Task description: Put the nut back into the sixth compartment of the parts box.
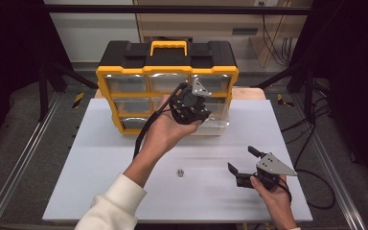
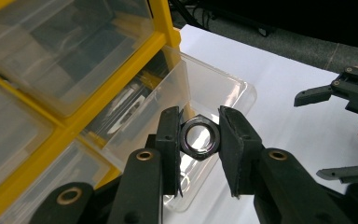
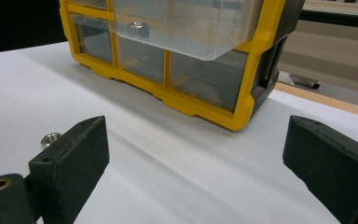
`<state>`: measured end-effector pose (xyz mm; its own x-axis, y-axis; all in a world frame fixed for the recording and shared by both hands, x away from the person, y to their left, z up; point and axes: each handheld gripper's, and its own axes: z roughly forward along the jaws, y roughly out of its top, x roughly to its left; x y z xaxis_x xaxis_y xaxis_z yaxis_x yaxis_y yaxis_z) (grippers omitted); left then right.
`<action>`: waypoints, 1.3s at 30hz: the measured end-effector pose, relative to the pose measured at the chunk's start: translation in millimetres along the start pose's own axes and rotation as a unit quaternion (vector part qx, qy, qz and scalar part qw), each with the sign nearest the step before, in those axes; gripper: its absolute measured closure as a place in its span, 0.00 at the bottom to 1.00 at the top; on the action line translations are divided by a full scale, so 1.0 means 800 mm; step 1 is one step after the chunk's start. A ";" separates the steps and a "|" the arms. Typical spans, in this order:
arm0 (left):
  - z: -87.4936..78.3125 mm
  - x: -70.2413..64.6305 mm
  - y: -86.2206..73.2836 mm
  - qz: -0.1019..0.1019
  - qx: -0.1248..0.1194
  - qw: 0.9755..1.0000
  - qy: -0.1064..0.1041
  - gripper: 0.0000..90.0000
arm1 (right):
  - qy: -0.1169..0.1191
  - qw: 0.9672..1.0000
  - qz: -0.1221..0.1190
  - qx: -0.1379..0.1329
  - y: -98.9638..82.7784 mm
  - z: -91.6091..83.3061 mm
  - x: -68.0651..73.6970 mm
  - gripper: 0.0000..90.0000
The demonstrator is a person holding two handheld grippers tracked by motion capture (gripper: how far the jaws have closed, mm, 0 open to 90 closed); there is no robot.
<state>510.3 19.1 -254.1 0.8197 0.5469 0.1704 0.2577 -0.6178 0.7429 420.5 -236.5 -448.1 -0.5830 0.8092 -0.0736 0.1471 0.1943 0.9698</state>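
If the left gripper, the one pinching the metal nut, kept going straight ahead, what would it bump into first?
Most likely the pulled-out clear drawer of the yellow organizer. The left gripper holds the hex nut just over the drawer's open tray, though depth is hard to judge.

High view overhead; gripper views close, sharing the organizer (image 1: 167, 79).

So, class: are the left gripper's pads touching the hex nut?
Touching. The left gripper view shows the left gripper with both pads pressed against the hex nut, no gap.

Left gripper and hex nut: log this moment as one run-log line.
left gripper: shut on hex nut, above open clear drawer | right gripper: open, empty | second nut: on white board
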 end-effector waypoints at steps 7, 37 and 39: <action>0.010 0.003 -0.002 0.006 -0.017 1.000 0.002 0.76 | 0.001 1.000 -0.001 0.000 0.000 0.000 0.000 0.08; -0.032 -0.013 -0.075 -0.021 -0.048 0.999 0.011 0.18 | -0.001 1.000 0.001 0.002 0.000 0.000 -0.001 0.07; -0.029 -0.013 -0.082 -0.027 -0.043 0.999 0.009 0.17 | -0.001 1.000 0.002 0.001 0.000 0.000 -0.001 0.07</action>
<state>473.4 66.7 -289.6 0.7955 0.5897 0.1395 0.2567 -0.5364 0.8040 420.4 -237.1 -448.1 -0.5802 0.8114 -0.0702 0.1518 0.1925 0.9695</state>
